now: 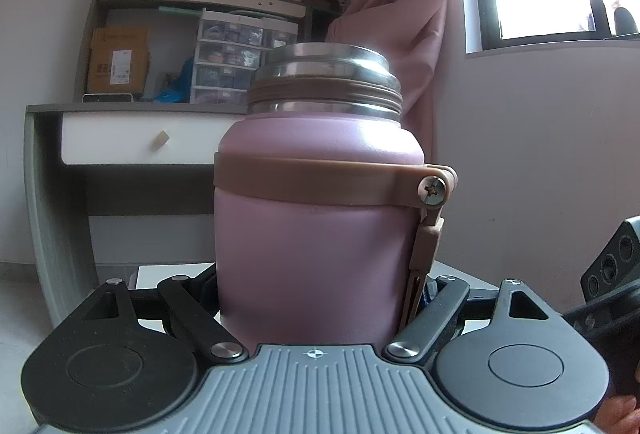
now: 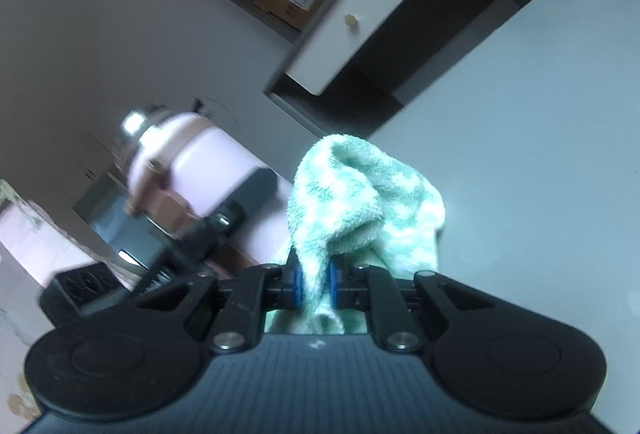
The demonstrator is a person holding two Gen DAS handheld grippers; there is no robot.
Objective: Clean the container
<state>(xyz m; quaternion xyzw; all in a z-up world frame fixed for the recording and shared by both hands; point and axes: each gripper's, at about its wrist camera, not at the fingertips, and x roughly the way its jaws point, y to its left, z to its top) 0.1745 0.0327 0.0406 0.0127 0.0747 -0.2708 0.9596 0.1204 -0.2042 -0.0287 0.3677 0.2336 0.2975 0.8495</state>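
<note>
We hold the container (image 1: 316, 226) in our left gripper (image 1: 316, 298), jaws clamped on the lower part of its pink body. It stands upright in the left wrist view, lid off, steel threaded neck (image 1: 324, 82) bare and open at the top. A brown band (image 1: 320, 176) circles the shoulder, with a screw (image 1: 432, 190) at its right end and a strap hanging down from it.

Our right gripper (image 2: 316, 284) has its jaws closed on a green-and-white terry cloth (image 2: 368, 194), which bunches up ahead of the blue pads (image 2: 333, 280). In the right wrist view the container (image 2: 192, 170) sits to the left of the cloth, apart from it, tilted in this canted frame. The pale tabletop (image 2: 540, 154) lies beyond the cloth.

Judgement on step: container secured, cloth in hand, wiping not yet under way; no contact between cloth and container shows.

Next move, as we read it: swing the cloth leftward to meet the pink wall or the open mouth, while the left grip steadies the body. The band, screw and strap could snag the terry loops, so the wipe should go around them with care.

We cannot tell whether the cloth is damp.
</note>
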